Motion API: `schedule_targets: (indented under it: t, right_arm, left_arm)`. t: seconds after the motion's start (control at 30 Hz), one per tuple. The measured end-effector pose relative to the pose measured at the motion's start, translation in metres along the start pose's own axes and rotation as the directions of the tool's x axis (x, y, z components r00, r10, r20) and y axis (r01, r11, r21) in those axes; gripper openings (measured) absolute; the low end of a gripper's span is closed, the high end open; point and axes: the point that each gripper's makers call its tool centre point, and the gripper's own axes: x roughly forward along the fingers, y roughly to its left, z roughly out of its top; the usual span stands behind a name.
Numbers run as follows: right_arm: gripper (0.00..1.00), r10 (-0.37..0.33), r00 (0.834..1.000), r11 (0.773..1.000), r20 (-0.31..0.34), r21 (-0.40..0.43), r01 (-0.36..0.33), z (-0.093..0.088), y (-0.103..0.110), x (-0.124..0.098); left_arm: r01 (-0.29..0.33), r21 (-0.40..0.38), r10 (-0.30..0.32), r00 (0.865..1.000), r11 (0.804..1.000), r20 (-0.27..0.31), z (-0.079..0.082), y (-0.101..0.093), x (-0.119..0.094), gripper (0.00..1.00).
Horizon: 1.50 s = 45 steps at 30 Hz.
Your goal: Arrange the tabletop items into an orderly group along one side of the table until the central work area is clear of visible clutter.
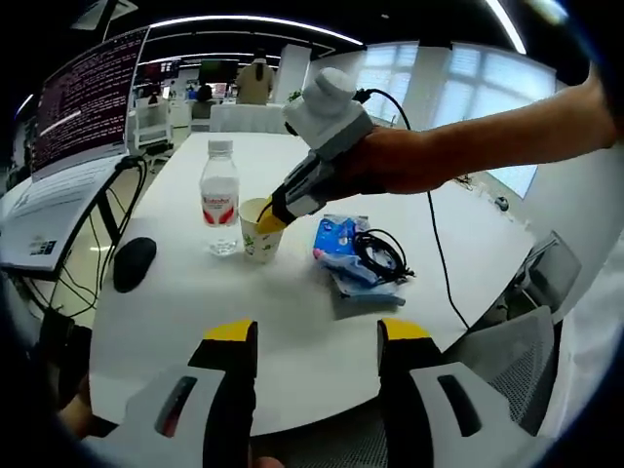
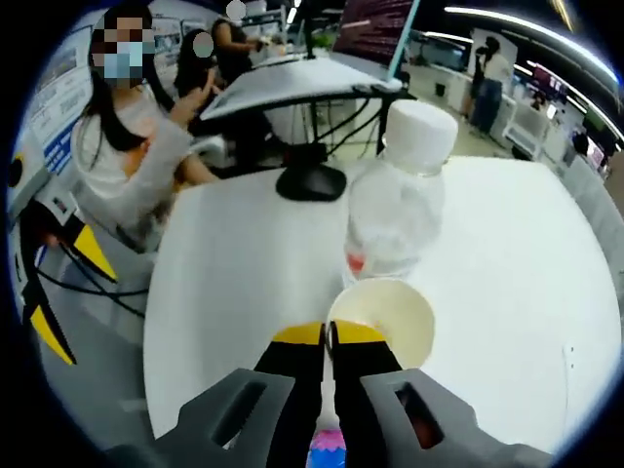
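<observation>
Your right claw [image 2: 330,334] has its yellow-tipped jaws pressed together on the near rim of the paper cup [image 2: 385,317], which stands open-mouthed on the table just ahead of the jaws; in the left gripper view you can see that same claw [image 1: 277,212] coming in from the right and pinching the cup [image 1: 260,232] at its lip. Directly beyond the cup, touching or nearly touching it, stands the clear water bottle [image 2: 398,200] with its white cap and red label, upright. Past the bottle a dark mouse [image 2: 310,182] lies near the far edge, and behind it an open laptop [image 2: 292,83] sits on a stand. Your left claw [image 1: 317,336] hangs above the near edge of the table with its jaws wide apart and nothing between them. Ahead of it and a little to the right lies a blue packet [image 1: 338,239] on a flat grey pad, with a coiled black cable [image 1: 382,253] resting on top and trailing off toward the table's right edge. The table [image 1: 292,322] is white, rounded and smooth. Around it is an open office with strip lights overhead, large windows, a big screen full of text [image 1: 86,97] to the left claw's left, and a person seated [image 2: 122,146] at the table's side.
</observation>
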Motion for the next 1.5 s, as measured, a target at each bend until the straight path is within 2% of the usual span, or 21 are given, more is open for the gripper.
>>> schedule_targets:
  t: [0.23, 0.67, 0.9, 1.13, 1.37, 1.5]
  right_arm:
    - [0.00, -0.033, 0.998, 0.997, -0.044, -0.074, 0.030, -0.003, -0.011, -0.001]
    - [0.00, -0.051, 0.997, 0.996, -0.065, -0.079, 0.046, -0.012, -0.019, -0.005]
    - [0.02, -0.030, 0.999, 0.999, -0.013, -0.025, 0.030, -0.008, -0.014, -0.011]
    - [0.17, -0.012, 1.000, 1.000, 0.021, 0.007, 0.012, -0.007, -0.007, -0.020]
    - [0.22, 0.003, 0.992, 0.995, 0.129, 0.095, -0.016, 0.001, 0.000, -0.042]
    - [0.30, 0.000, 0.989, 0.991, 0.145, 0.133, -0.019, -0.002, 0.002, -0.050]
  left_arm:
    - [-0.006, -0.012, 0.006, 1.000, 1.000, 0.002, 0.000, 0.005, -0.001, 0.48]
    - [0.001, -0.011, -0.001, 1.000, 1.000, 0.001, 0.001, 0.005, 0.002, 0.49]
    - [0.010, -0.001, -0.010, 1.000, 1.000, -0.011, 0.003, 0.004, 0.006, 0.50]
    - [0.023, 0.006, -0.023, 1.000, 1.000, -0.021, 0.009, 0.003, 0.011, 0.48]
    - [0.022, -0.019, -0.022, 1.000, 1.000, -0.020, 0.012, 0.002, 0.011, 0.50]
    - [0.022, -0.031, -0.023, 0.999, 0.999, -0.027, 0.010, 0.002, 0.011, 0.52]
